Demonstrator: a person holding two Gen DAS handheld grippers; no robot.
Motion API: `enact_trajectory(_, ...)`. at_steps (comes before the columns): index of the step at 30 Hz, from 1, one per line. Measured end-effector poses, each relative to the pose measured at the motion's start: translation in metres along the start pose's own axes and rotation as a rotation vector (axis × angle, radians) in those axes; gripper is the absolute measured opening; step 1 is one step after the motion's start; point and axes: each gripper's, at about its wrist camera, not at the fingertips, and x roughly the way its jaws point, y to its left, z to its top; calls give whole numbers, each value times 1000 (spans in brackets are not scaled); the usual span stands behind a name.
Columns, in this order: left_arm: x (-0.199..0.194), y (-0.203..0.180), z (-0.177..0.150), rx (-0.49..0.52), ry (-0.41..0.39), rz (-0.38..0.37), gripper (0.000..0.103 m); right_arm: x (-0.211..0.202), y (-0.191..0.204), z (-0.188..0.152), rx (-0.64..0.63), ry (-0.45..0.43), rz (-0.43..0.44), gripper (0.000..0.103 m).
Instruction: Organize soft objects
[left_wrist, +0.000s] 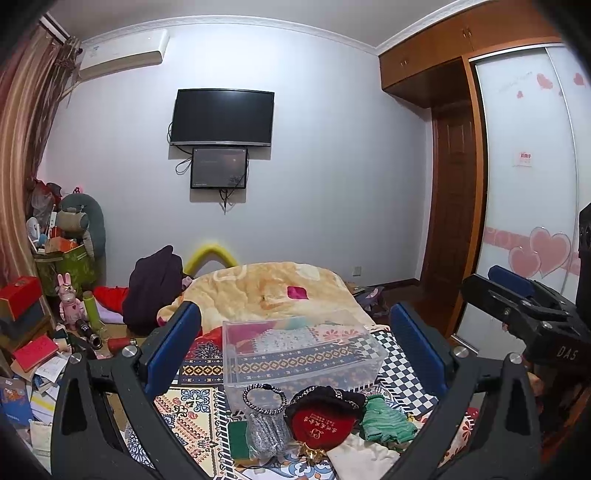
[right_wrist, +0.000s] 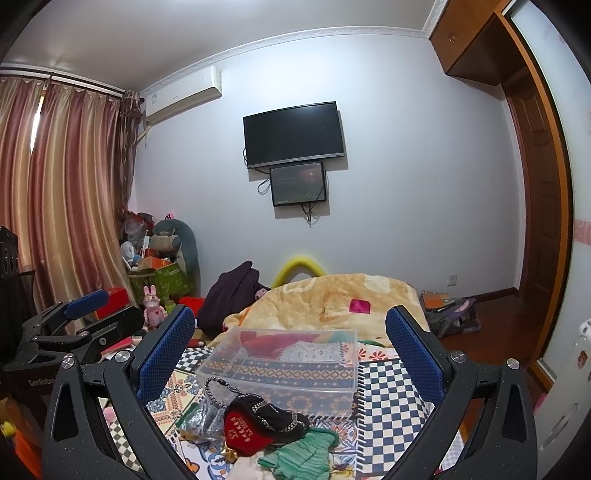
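Note:
A clear plastic bin (left_wrist: 295, 354) (right_wrist: 284, 365) stands empty on the patterned bedspread. In front of it lies a small pile of soft things: a red and black pouch (left_wrist: 321, 417) (right_wrist: 255, 424), a green cloth (left_wrist: 386, 421) (right_wrist: 303, 456), a silver mesh bag (left_wrist: 267, 430) (right_wrist: 203, 417) with a braided loop (left_wrist: 264, 398), and a cream cloth (left_wrist: 360, 459). My left gripper (left_wrist: 295, 332) is open and empty above the pile. My right gripper (right_wrist: 290, 332) is open and empty too. Each shows at the edge of the other's view, the right gripper (left_wrist: 524, 306) and the left gripper (right_wrist: 85, 314).
A beige quilt (left_wrist: 266, 288) (right_wrist: 332, 299) is bunched at the bed's far end beside a dark garment (left_wrist: 153, 288). Boxes, books and toys (left_wrist: 44, 321) clutter the floor at left. A wardrobe (left_wrist: 524, 177) and a door (right_wrist: 535, 206) stand at right.

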Motion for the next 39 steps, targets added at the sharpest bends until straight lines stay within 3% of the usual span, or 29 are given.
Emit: enact_trajectory(39,-2,1,-1,-3,-15,-11,103,-4,7,-3,-31,-22,-10,103)
